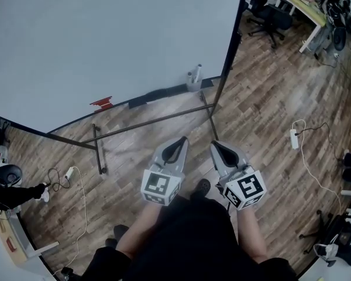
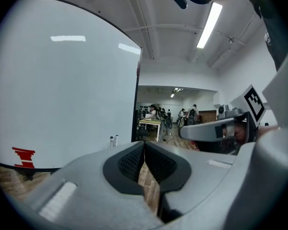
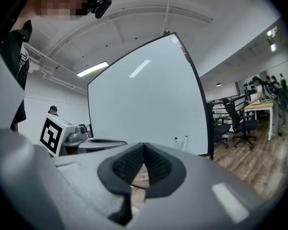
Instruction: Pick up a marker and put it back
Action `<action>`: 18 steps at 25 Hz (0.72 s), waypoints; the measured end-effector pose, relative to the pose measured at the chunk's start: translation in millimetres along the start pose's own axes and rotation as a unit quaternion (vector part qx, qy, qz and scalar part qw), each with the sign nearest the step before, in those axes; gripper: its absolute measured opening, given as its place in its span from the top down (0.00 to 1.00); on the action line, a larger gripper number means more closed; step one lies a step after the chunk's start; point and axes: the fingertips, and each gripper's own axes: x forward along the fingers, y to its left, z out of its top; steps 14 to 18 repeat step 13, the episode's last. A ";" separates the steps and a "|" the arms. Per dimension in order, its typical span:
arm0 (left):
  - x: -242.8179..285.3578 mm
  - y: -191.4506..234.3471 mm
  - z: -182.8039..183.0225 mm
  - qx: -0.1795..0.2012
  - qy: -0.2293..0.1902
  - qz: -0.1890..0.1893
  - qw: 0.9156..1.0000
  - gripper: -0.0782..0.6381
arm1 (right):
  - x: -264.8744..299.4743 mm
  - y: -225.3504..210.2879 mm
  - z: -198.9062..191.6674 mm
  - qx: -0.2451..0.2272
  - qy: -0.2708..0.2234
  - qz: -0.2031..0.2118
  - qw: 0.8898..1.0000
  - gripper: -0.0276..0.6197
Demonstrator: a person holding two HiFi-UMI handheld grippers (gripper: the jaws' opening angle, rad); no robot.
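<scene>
Head view: we see both grippers low in the centre of the frame, side by side above the wooden floor (image 1: 269, 98), with their tips toward the whiteboard (image 1: 105, 40).
Left gripper (image 1: 183, 139): its pads are pressed together with nothing between them. In the left gripper view we see only floorboards below the closed tips.
Right gripper (image 1: 214, 144): its jaws also meet at the tips, and we see nothing pinched in the right gripper view.
Markers (image 1: 194, 74): 2 stand upright in a small grey holder (image 1: 193, 86) at the whiteboard's lower right corner. That is above the middle of the frame and well apart from both grippers.
Red patch (image 1: 101, 103): it sits on the board's lower edge, left of centre.
Power strip (image 1: 293, 138): white, with its cable, at the right of the frame.
</scene>
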 end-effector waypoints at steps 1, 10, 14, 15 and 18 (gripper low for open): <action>0.0 0.3 0.5 0.000 -0.001 0.000 1.000 0.87 | 0.5 0.1 0.3 0.000 0.000 0.001 1.000 0.95; -7.5 4.4 -3.0 -0.005 -0.001 0.010 1.000 0.87 | 3.8 8.1 -2.3 -0.008 0.003 0.013 1.000 0.95; -9.8 3.3 -4.5 -0.006 0.000 0.010 1.000 0.87 | 1.9 8.7 -4.9 -0.010 0.006 0.011 1.000 0.95; -9.8 3.3 -4.5 -0.006 0.000 0.010 1.000 0.87 | 1.9 8.7 -4.9 -0.010 0.006 0.011 1.000 0.95; -9.8 3.3 -4.5 -0.006 0.000 0.010 1.000 0.87 | 1.9 8.7 -4.9 -0.010 0.006 0.011 1.000 0.95</action>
